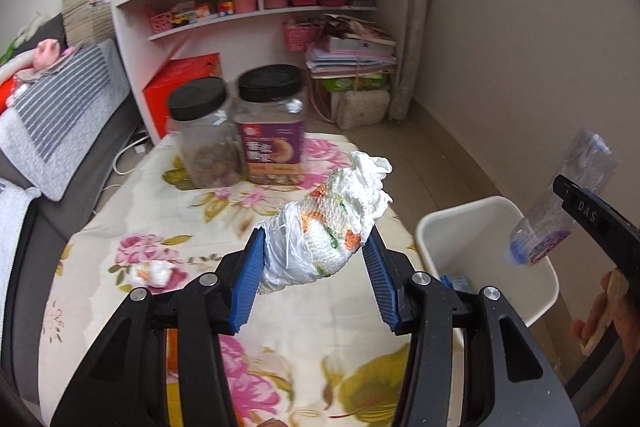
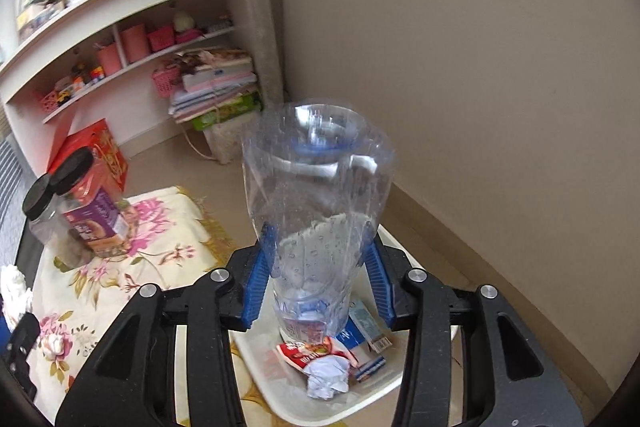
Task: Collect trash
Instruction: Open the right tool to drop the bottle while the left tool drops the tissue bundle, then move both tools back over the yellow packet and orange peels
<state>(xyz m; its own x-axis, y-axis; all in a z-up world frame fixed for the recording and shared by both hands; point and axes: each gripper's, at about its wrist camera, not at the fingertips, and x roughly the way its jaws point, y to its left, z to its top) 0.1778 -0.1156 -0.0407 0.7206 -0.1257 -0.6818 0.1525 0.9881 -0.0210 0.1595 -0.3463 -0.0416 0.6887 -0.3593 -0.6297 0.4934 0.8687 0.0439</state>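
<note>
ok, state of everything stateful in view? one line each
left gripper: jaws shut on the tissue wad
tissue wad: crumpled, held off the table
right gripper: jaws shut on the plastic bottle
plastic bottle: empty, droplets inside, held above the bin
bin: open, already holding wrappers and paper
two jars: lids on, upright
small tissue scrap: lying on the floral cloth

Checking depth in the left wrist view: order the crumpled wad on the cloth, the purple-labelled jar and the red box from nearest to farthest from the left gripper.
From the left gripper:
1. Crumpled wad, on the cloth, left.
2. Purple-labelled jar, at the cloth's far end.
3. Red box, behind the jars, below the shelves.
</note>
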